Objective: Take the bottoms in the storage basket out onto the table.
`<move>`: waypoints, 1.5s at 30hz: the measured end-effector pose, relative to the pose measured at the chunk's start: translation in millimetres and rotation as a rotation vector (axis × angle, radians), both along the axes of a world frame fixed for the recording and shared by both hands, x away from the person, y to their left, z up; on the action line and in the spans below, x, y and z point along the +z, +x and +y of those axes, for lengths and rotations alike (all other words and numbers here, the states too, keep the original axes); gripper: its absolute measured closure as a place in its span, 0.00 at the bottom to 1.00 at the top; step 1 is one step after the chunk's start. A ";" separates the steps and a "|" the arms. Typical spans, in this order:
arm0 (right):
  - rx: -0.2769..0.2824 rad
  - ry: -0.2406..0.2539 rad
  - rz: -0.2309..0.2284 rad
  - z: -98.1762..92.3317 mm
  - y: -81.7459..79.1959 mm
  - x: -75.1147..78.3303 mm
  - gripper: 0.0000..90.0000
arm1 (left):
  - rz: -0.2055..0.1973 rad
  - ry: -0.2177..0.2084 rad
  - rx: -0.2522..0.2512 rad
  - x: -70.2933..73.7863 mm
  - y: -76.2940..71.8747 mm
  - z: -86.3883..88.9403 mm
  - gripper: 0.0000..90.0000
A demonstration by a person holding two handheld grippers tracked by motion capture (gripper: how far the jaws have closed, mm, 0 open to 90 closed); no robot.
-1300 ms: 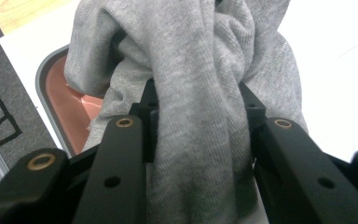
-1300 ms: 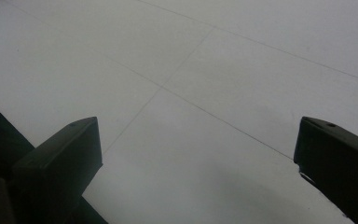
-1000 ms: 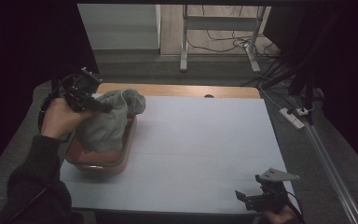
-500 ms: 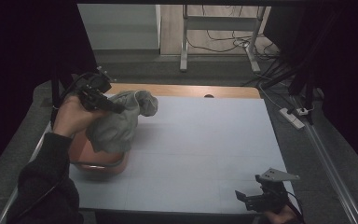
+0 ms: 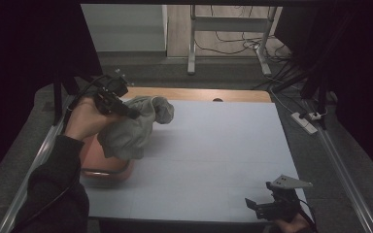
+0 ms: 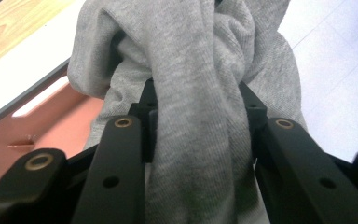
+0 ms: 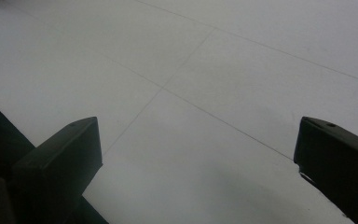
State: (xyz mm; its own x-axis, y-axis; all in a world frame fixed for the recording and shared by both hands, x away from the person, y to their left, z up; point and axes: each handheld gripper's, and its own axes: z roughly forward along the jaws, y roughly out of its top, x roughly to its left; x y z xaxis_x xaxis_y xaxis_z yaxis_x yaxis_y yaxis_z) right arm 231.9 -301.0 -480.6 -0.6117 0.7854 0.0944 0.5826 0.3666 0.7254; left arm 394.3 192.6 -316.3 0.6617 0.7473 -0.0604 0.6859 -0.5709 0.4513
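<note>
A bunched grey cloth hangs in the air over a reddish-brown basket at the table's left side. My left gripper is shut on the cloth near its top. In the left gripper view the grey cloth is pinched between both black jaws, with the basket below it at the left. My right gripper rests at the table's front right corner, open, with nothing between its fingers. The right gripper view looks over the bare white table between wide-apart jaws.
The white table top stretches between the two hands, with a wooden strip along its far edge. A metal stand and cables lie on the floor beyond. A power strip sits to the right of the table.
My left gripper has carried the grey cloth up and to the right, off the basket toward the table's middle. The right gripper has stayed put.
</note>
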 end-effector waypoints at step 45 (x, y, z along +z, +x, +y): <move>0.004 0.013 0.000 -1.2 -0.3 0.2 0.01 | 0.025 0.005 -0.164 -0.3 13.7 -81.1 0.70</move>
